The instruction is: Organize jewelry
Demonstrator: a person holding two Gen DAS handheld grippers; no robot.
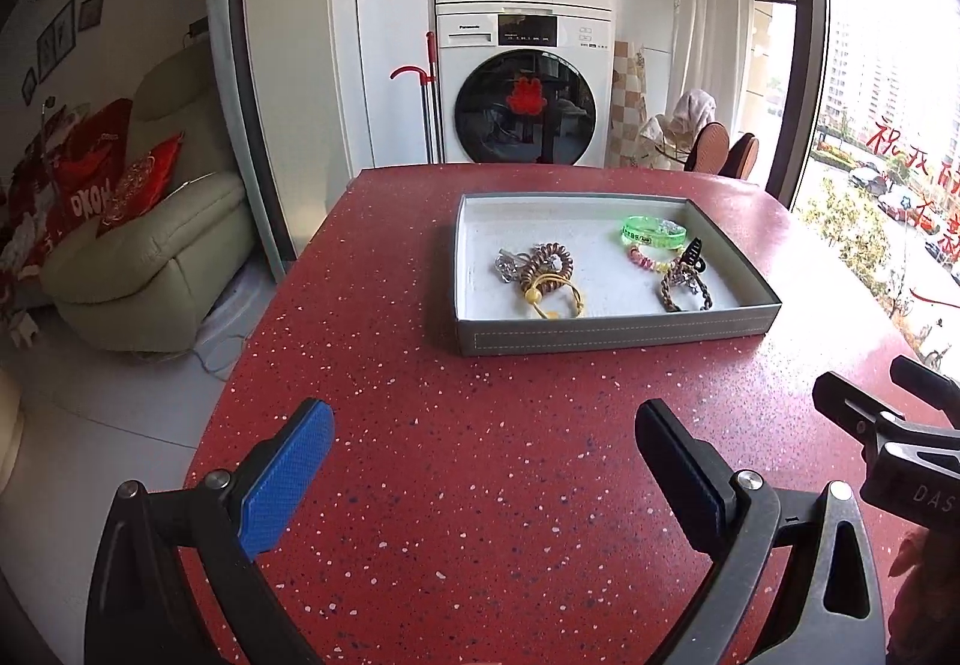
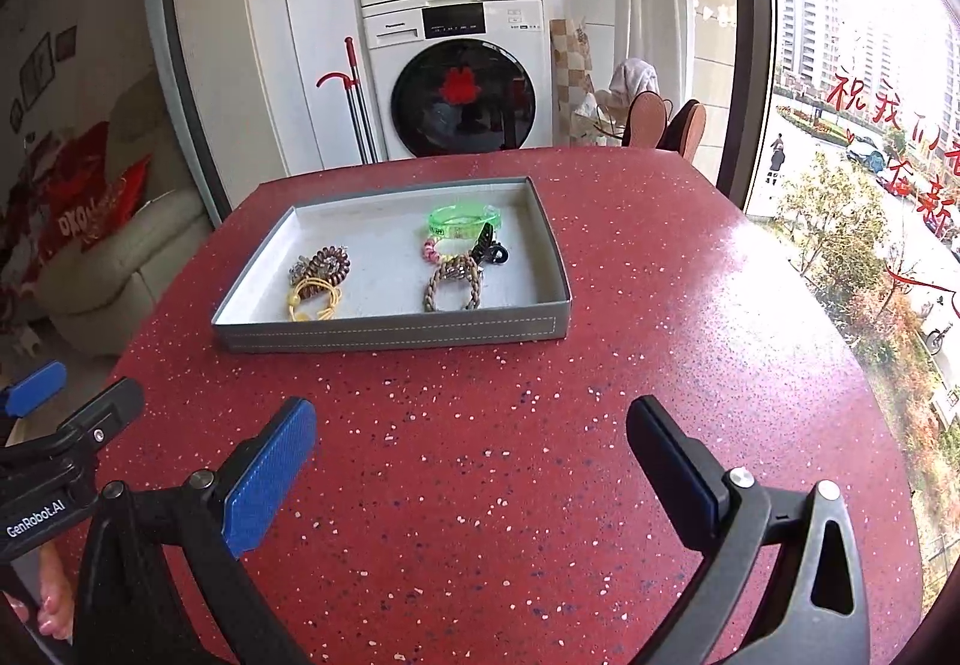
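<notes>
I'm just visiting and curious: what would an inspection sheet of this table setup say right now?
Surface: red speckled table, bare around the tray.
Job's things: grey tray holding two clusters; left, a brown spiral hair tie and a yellow cord band; right, a green bangle, a beaded bracelet, a black claw clip and a braided bracelet.
Clutter: nothing seen on the table outside the tray.
Grippers: left gripper and right gripper both open, holding nothing, short of the tray.
Cables: nothing seen.
Surroundings: washing machine, cream sofa, window.
</notes>
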